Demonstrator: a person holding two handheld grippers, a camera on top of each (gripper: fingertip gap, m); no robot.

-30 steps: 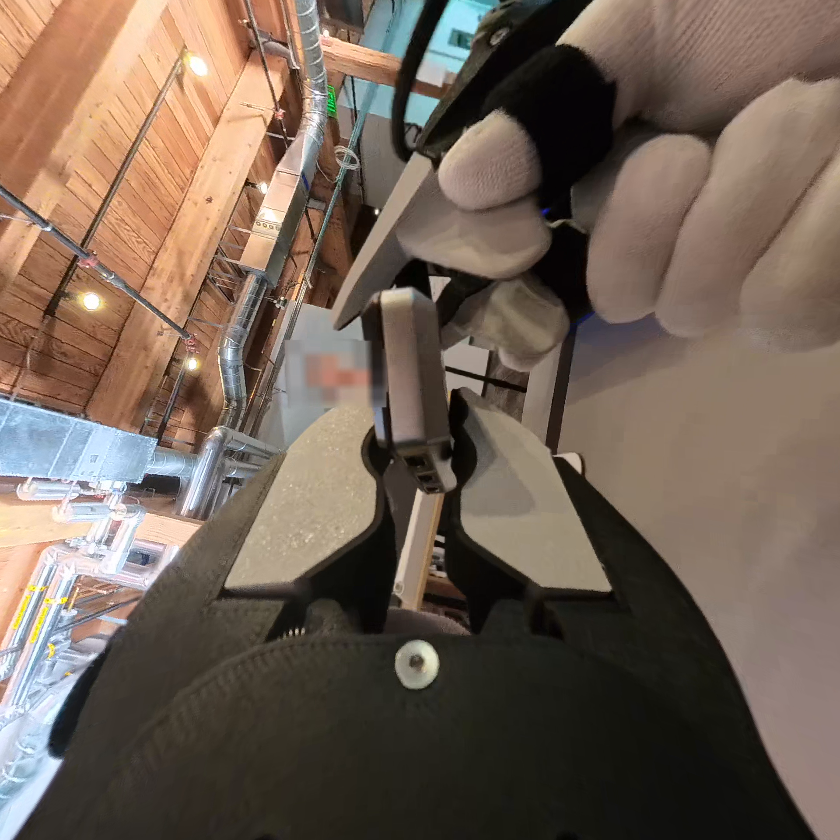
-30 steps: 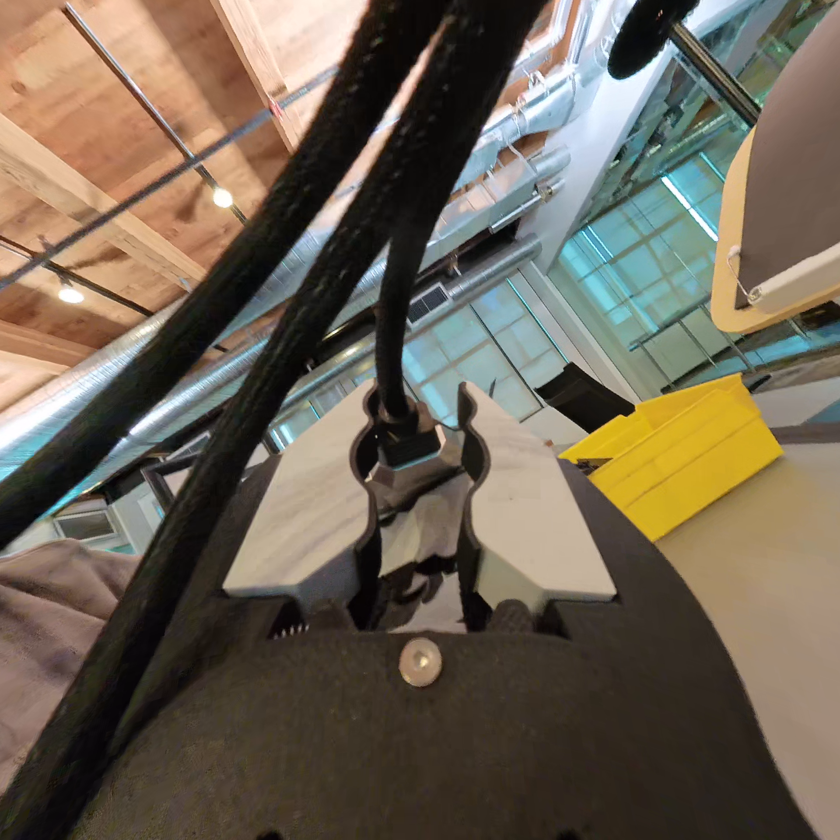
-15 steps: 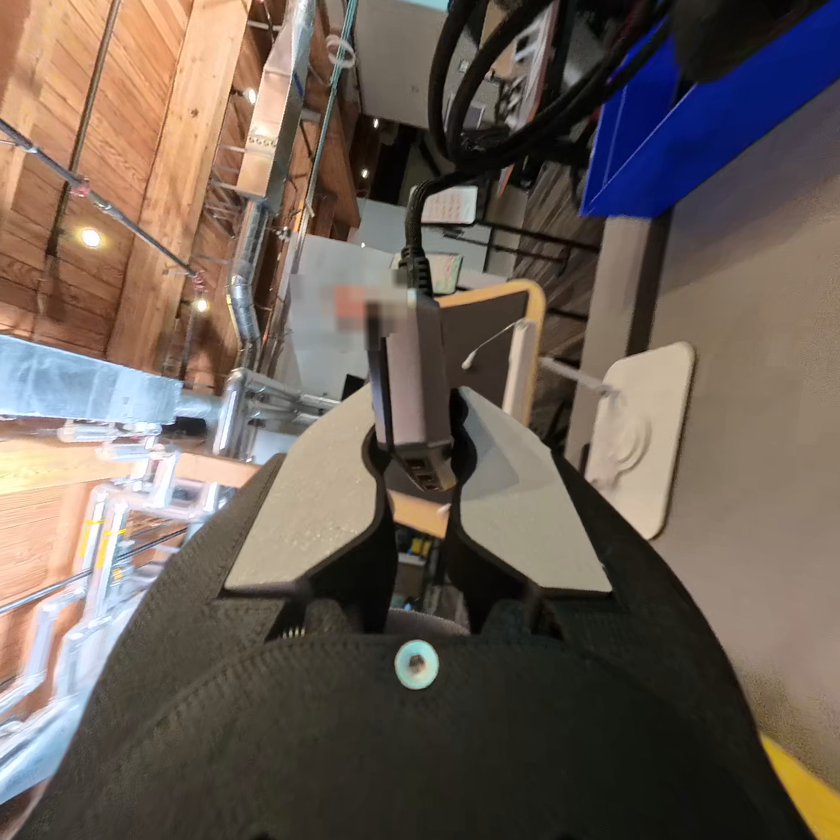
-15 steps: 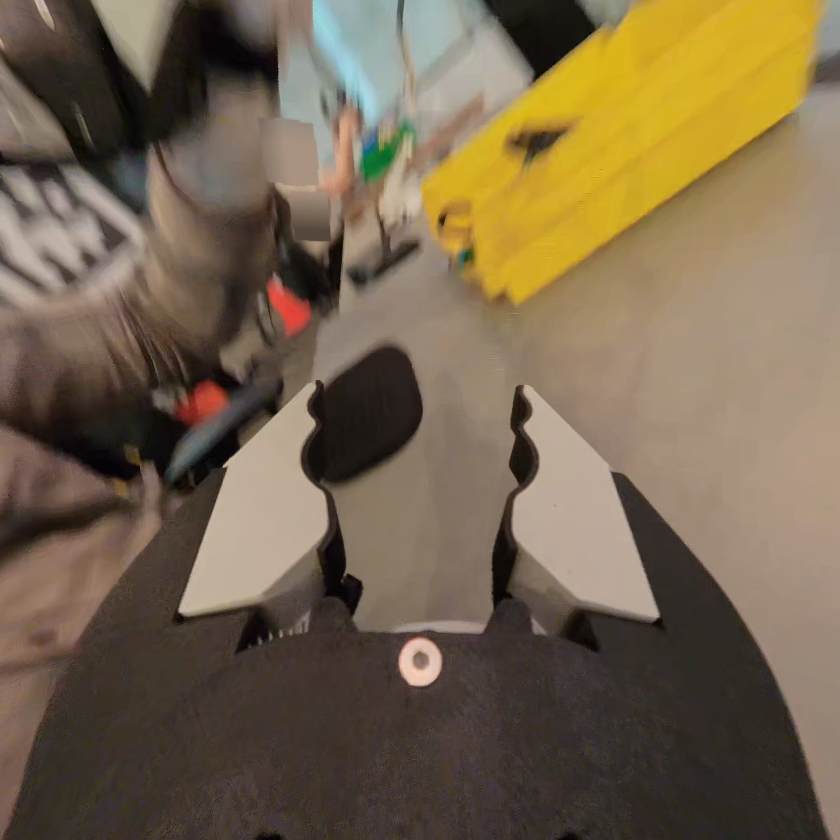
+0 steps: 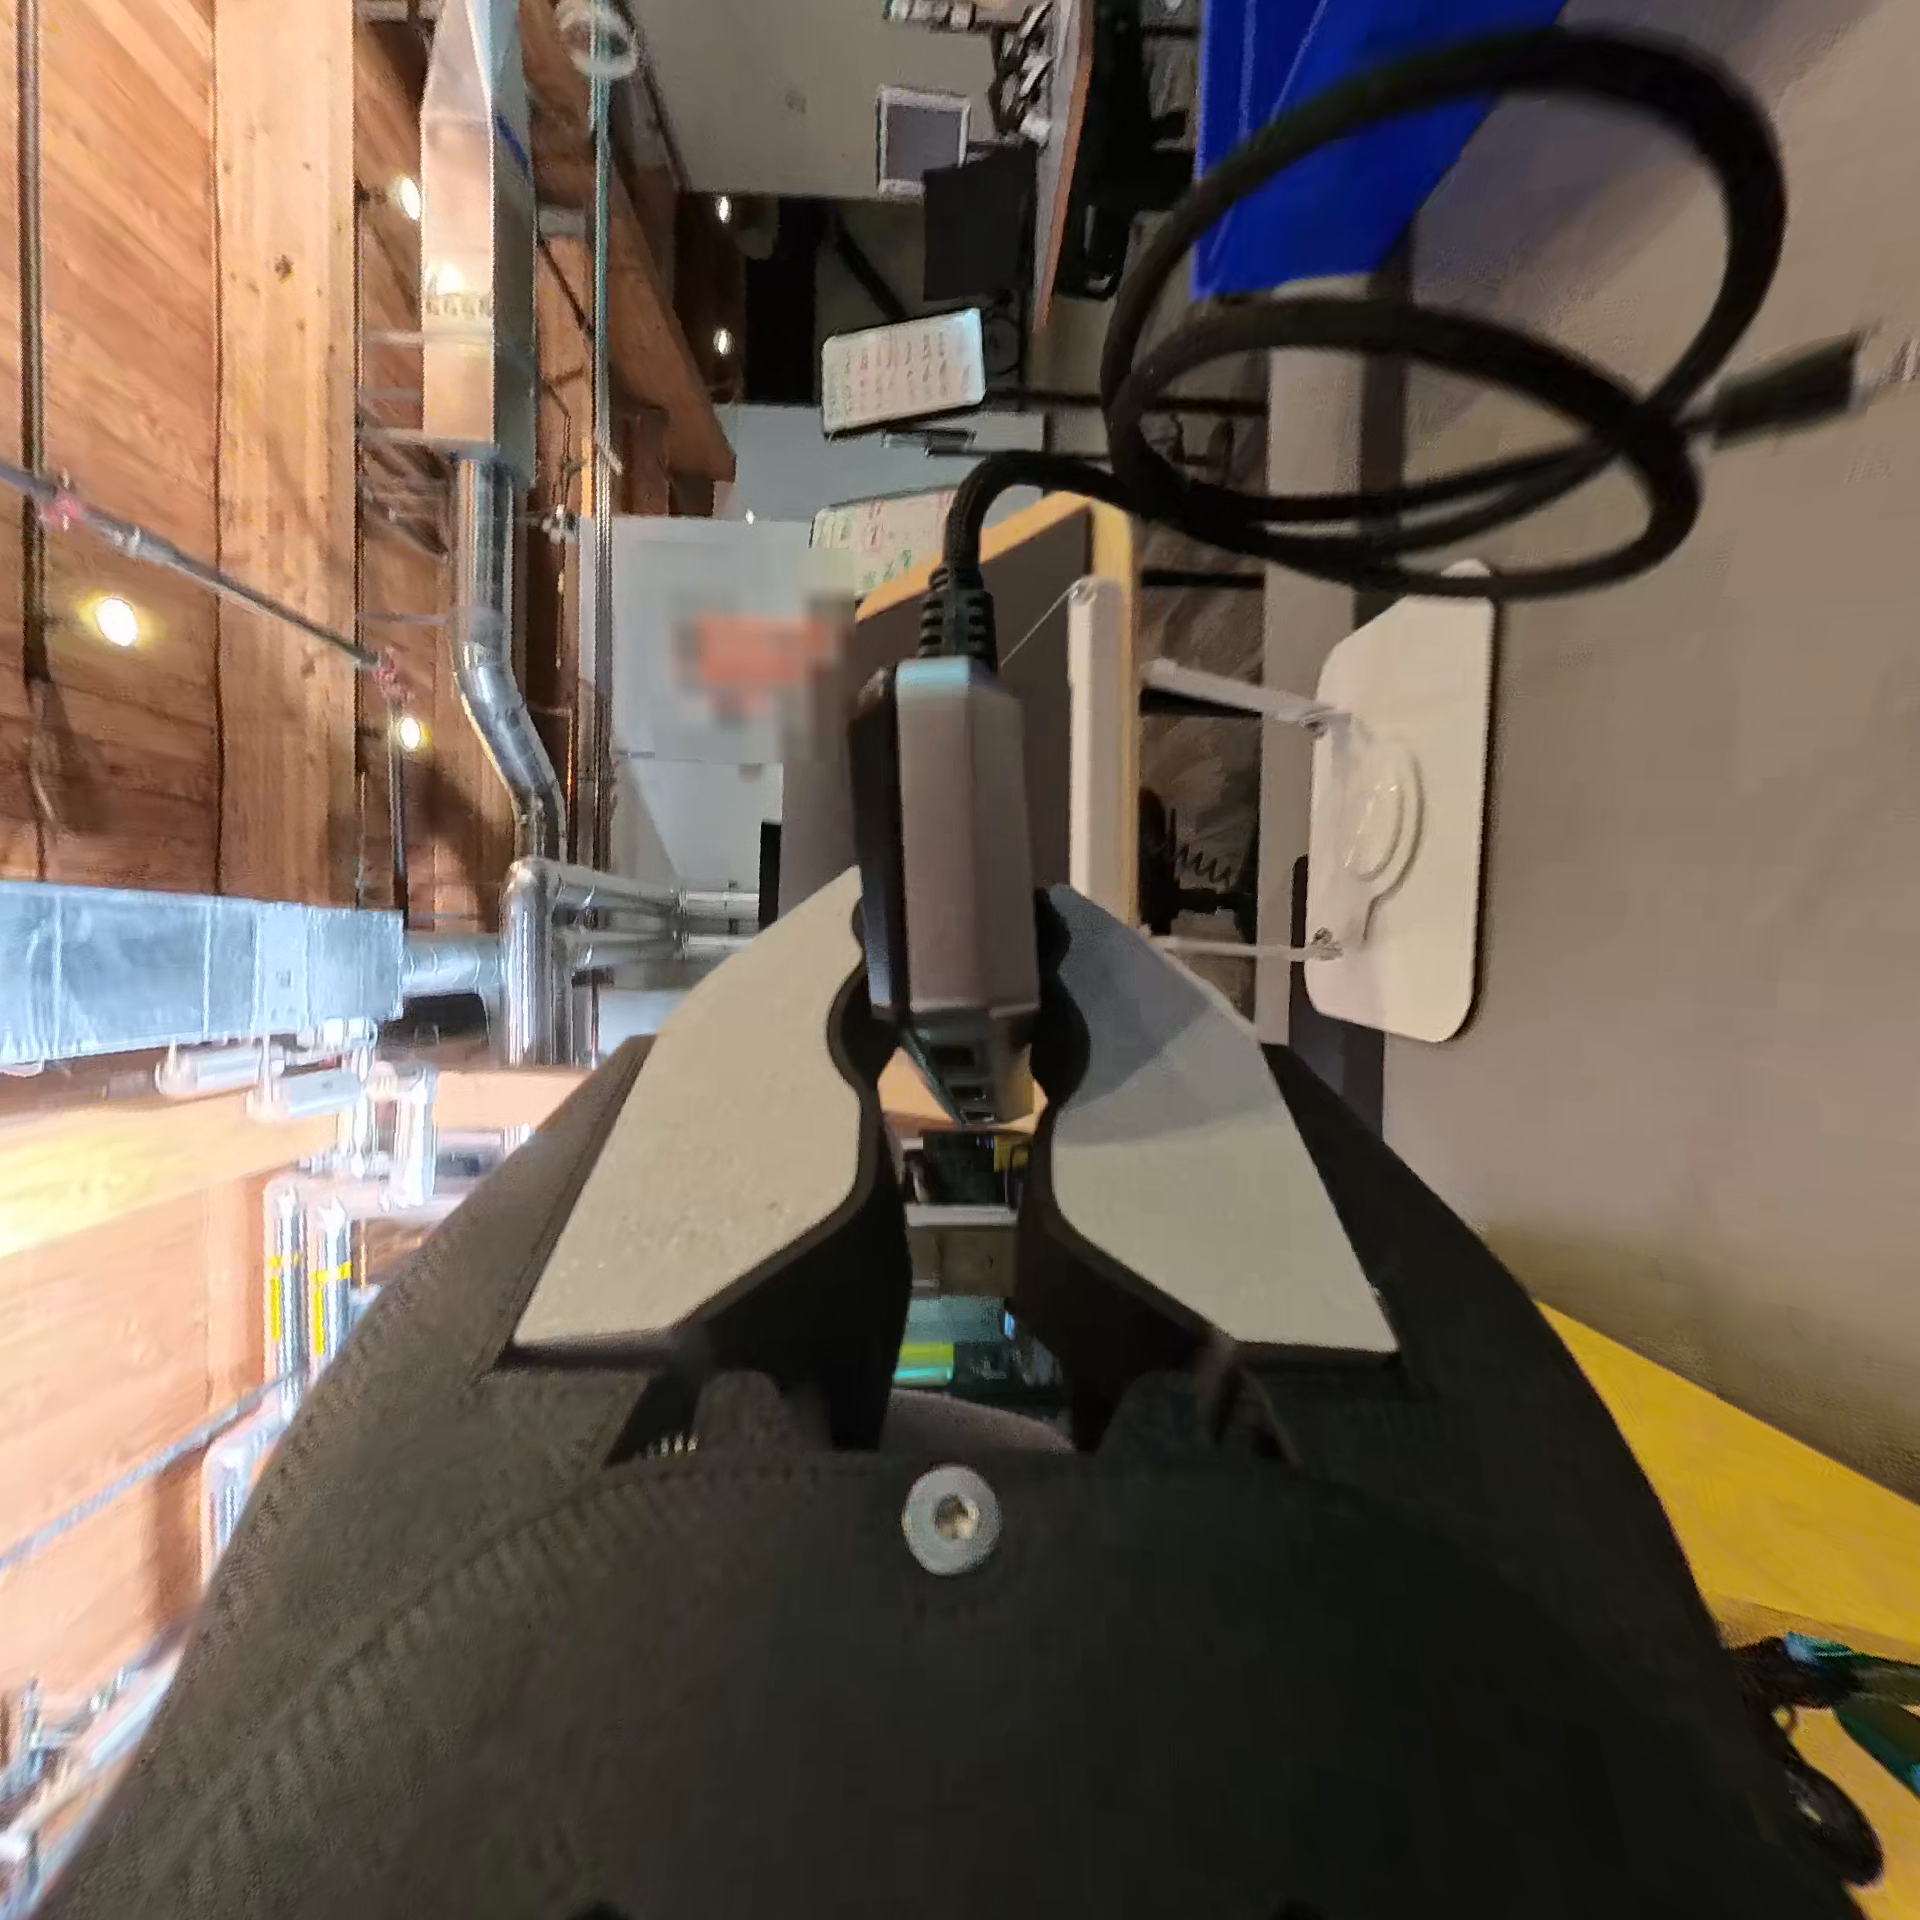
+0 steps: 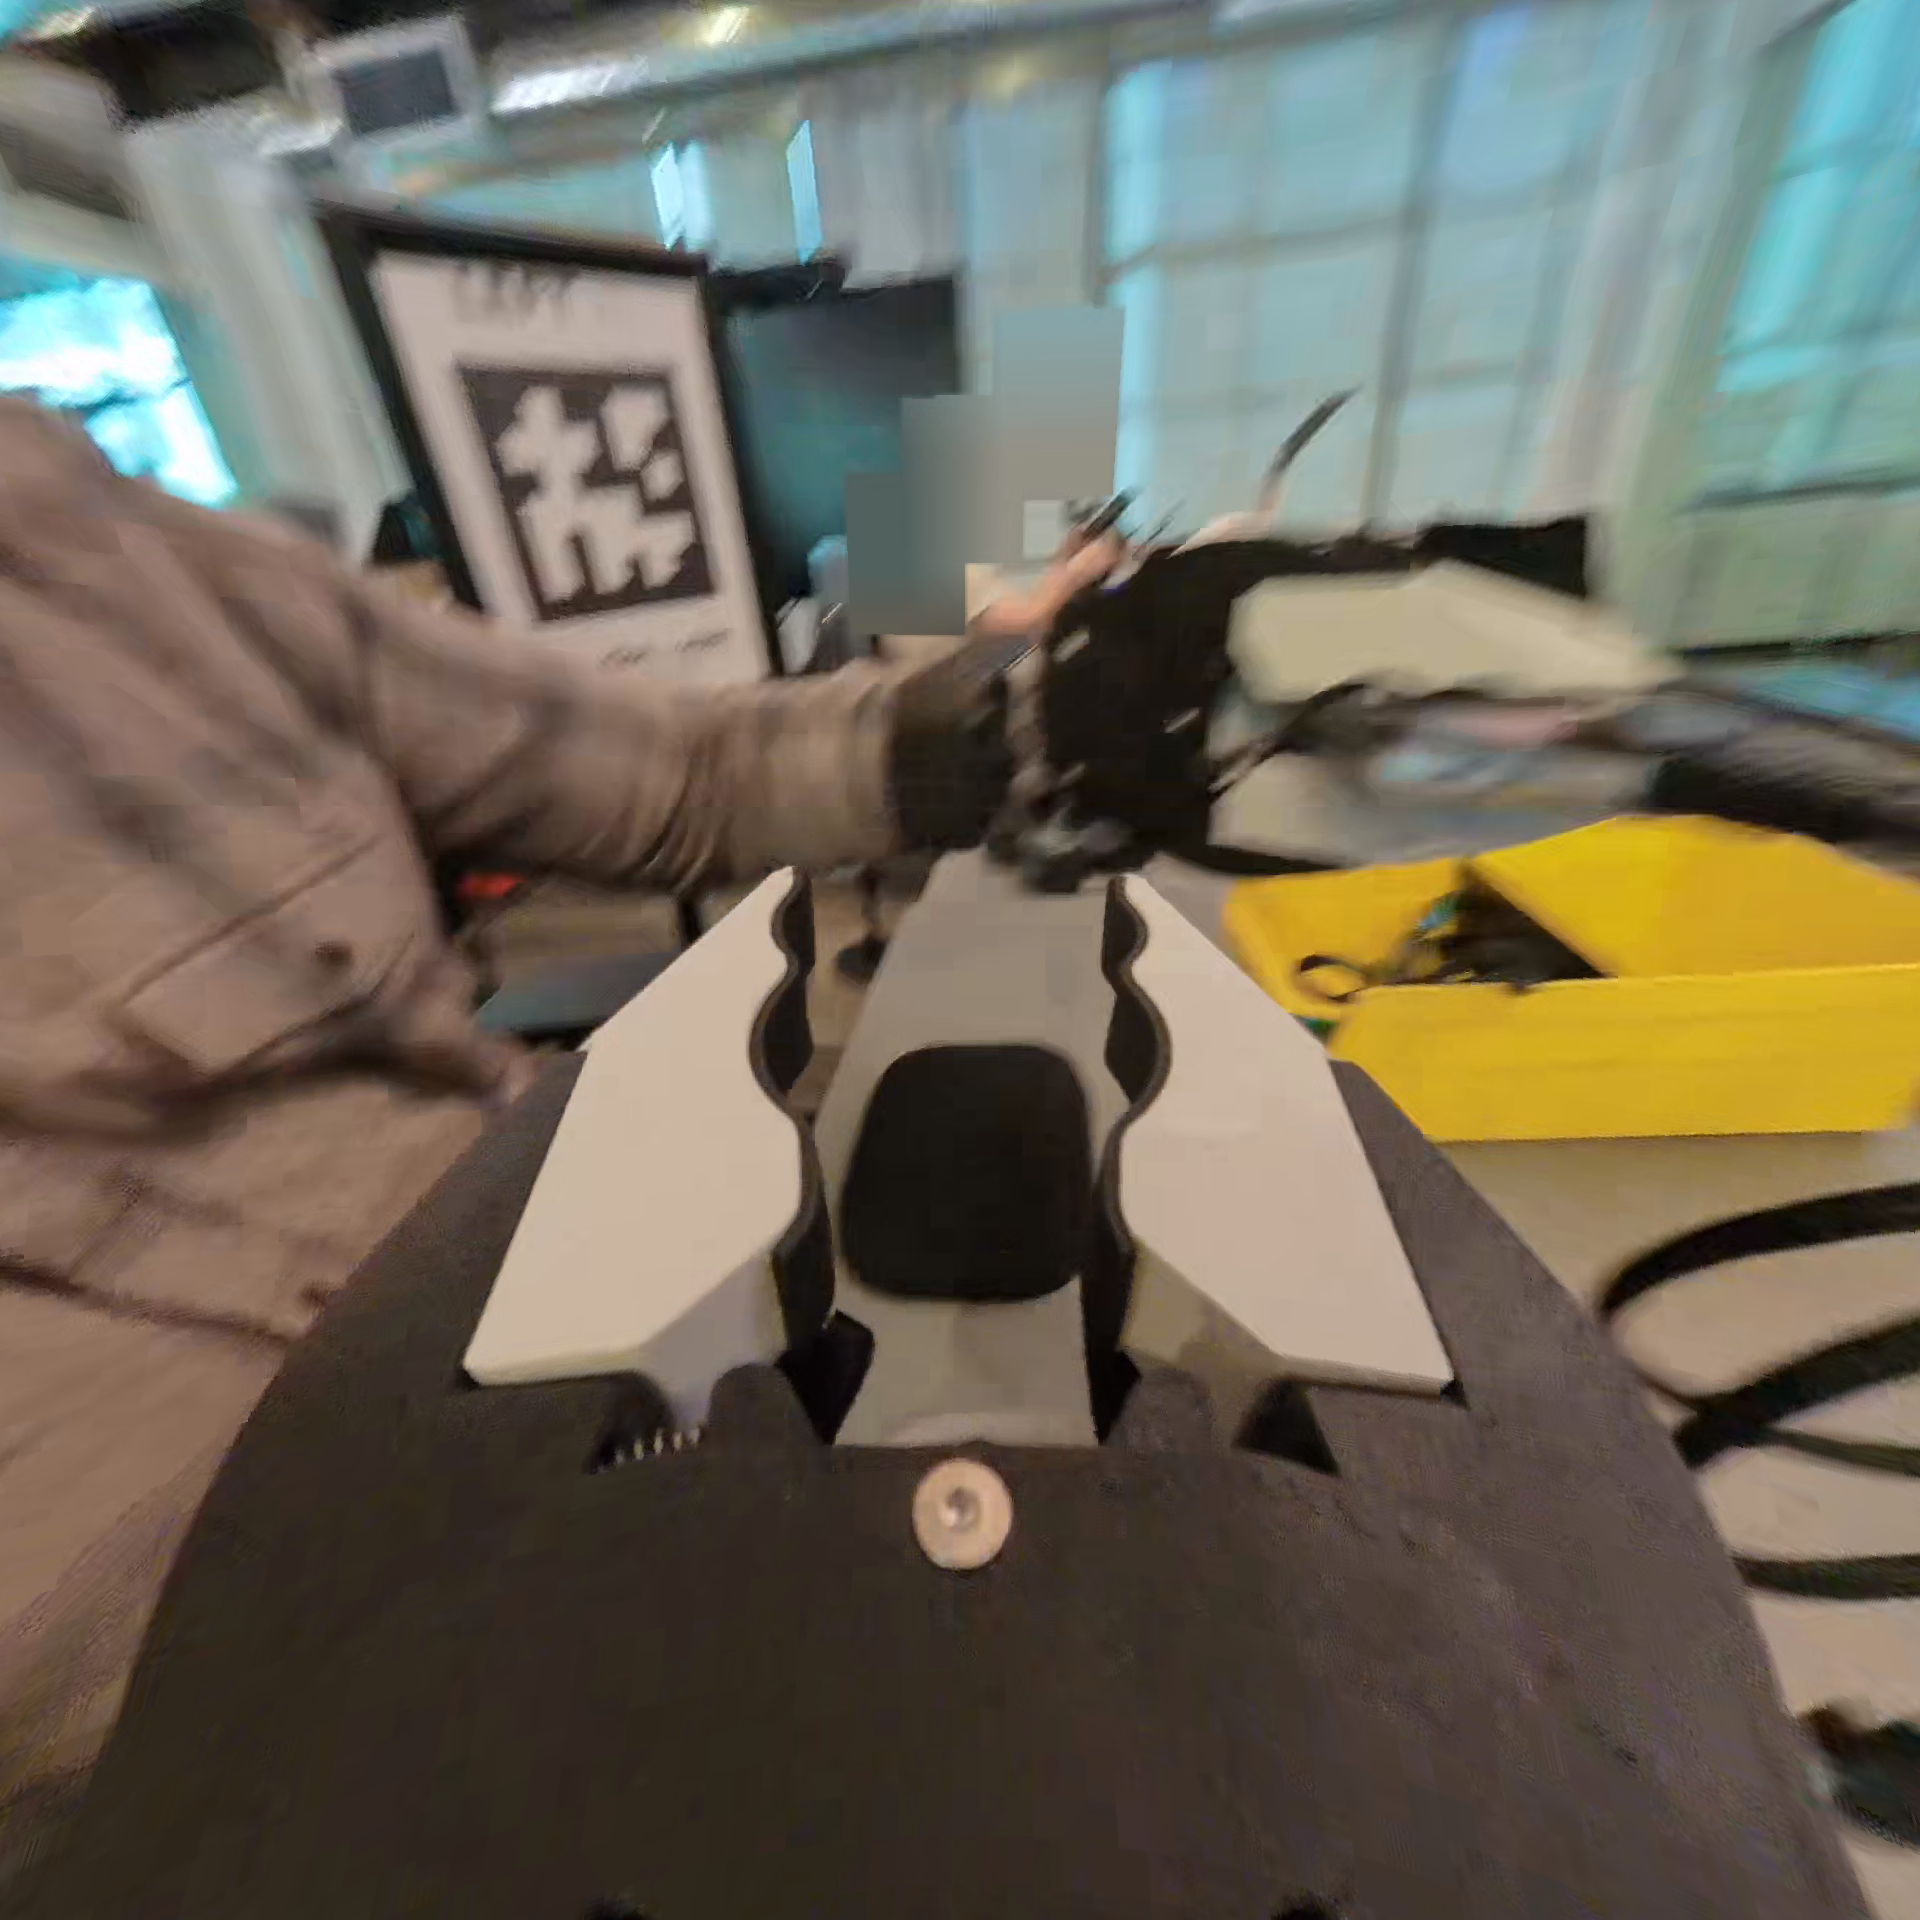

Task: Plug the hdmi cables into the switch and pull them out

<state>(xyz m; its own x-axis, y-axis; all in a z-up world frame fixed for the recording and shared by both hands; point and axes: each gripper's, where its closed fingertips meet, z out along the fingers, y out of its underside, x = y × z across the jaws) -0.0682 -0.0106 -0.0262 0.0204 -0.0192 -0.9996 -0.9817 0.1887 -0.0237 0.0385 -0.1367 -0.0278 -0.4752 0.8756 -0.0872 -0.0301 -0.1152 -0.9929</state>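
My left gripper (image 5: 956,935) is shut on the grey switch (image 5: 961,831), held in the air with its ports facing the camera. A black braided cable (image 5: 1403,343) runs from the switch's far end and hangs in loops, ending in a loose plug (image 5: 1787,390) at the right. My right gripper (image 6: 956,904) is open and empty; a black pad (image 6: 966,1169) on the table shows between its fingers. Black cable loops (image 6: 1766,1340) lie on the table to its right. The left gripper (image 6: 1122,727) and the person's sleeve (image 6: 623,748) show blurred in the right wrist view.
A yellow bin (image 6: 1621,987) with cables stands on the grey table (image 6: 1558,1174) at the right. A blue bin (image 5: 1340,145) and a white plate (image 5: 1403,800) sit on the table in the left wrist view. A board with a black-and-white marker (image 6: 582,468) stands behind.
My right gripper has let go of the cable plug, opened and swung down toward the table. The gloved hand is gone from the left wrist view. The left gripper still holds the switch.
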